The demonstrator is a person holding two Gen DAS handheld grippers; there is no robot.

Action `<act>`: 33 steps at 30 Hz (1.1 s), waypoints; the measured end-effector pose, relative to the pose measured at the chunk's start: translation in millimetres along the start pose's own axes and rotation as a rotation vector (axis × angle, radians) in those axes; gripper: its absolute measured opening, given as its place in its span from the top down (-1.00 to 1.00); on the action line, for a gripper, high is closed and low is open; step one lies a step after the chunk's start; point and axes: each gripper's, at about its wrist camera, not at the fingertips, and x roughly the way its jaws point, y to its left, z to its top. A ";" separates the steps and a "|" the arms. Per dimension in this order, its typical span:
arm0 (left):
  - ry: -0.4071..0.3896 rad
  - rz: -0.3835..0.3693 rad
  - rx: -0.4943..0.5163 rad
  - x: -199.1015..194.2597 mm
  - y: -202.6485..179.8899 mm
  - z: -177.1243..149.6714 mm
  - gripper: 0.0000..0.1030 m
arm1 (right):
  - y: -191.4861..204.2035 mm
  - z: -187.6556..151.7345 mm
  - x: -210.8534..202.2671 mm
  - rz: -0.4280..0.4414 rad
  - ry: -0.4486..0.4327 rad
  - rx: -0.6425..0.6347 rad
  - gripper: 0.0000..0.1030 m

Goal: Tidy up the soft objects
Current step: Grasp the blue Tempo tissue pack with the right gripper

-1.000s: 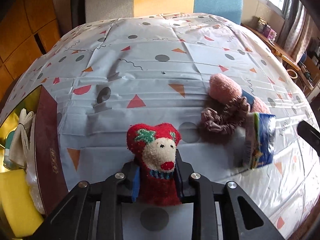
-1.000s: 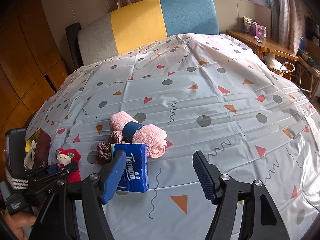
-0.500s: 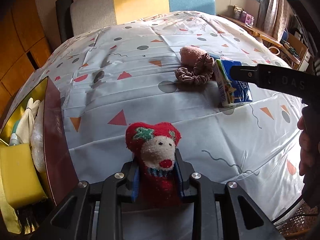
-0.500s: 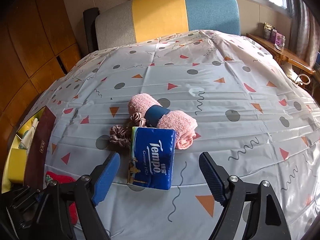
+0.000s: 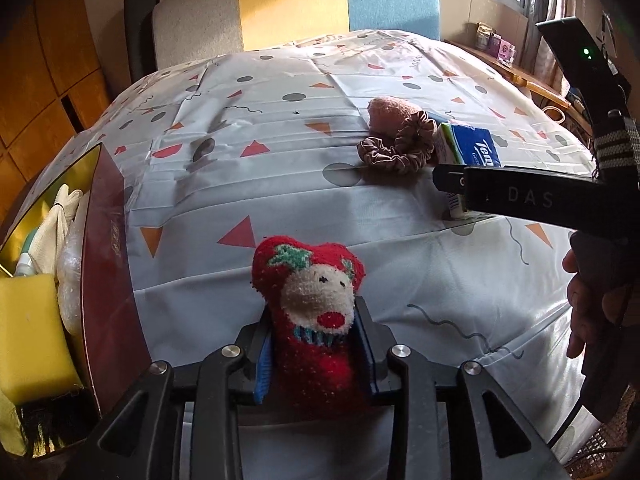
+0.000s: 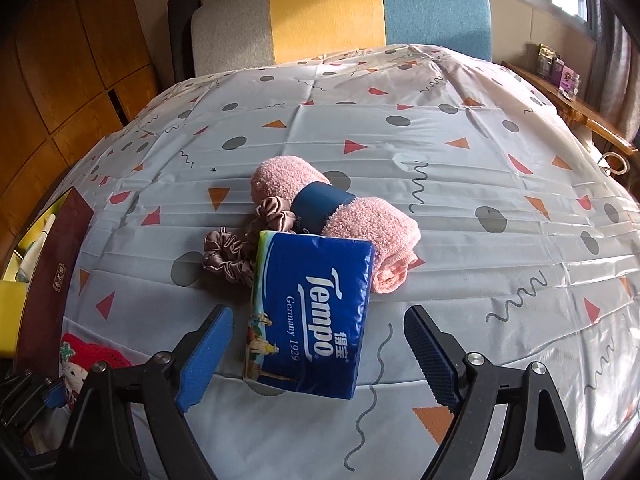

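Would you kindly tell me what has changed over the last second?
The right gripper moved in toward the Tempo tissue pack, jaws opening on either side of it, not touching. The left gripper, with the red plush toy between its opening jaws, drew back toward the table's near edge. Pink towel roll, scrunchies and box stayed put.

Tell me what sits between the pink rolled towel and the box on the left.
The brown scrunchie beside the pink rolled towel, then bare tablecloth up to the box, in the right wrist view.
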 end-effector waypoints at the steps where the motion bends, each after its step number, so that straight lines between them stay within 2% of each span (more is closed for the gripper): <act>1: -0.003 0.002 0.000 -0.2 -0.3 -0.4 0.33 | -0.2 0.0 0.5 0.003 0.002 0.000 -0.70; 22: -0.018 0.009 -0.009 -2.3 -0.9 -2.7 0.33 | 3.2 -0.4 0.1 -0.012 -0.016 -0.016 -0.69; 23: -0.018 0.011 -0.007 -2.4 -1.4 -2.6 0.33 | 3.3 -0.5 0.0 -0.011 -0.018 -0.018 -0.51; 25: -0.018 0.012 -0.006 -2.4 -1.5 -2.3 0.33 | 4.5 0.5 2.1 -0.007 0.009 -0.031 -0.02; 29: -0.008 -0.003 -0.017 -2.3 1.0 -0.3 0.34 | 11.1 3.3 -4.7 0.014 0.022 -0.054 -0.01; 33: 0.003 -0.001 -0.017 -7.4 1.0 1.1 0.45 | 17.9 4.8 -5.8 0.104 0.111 -0.069 -0.01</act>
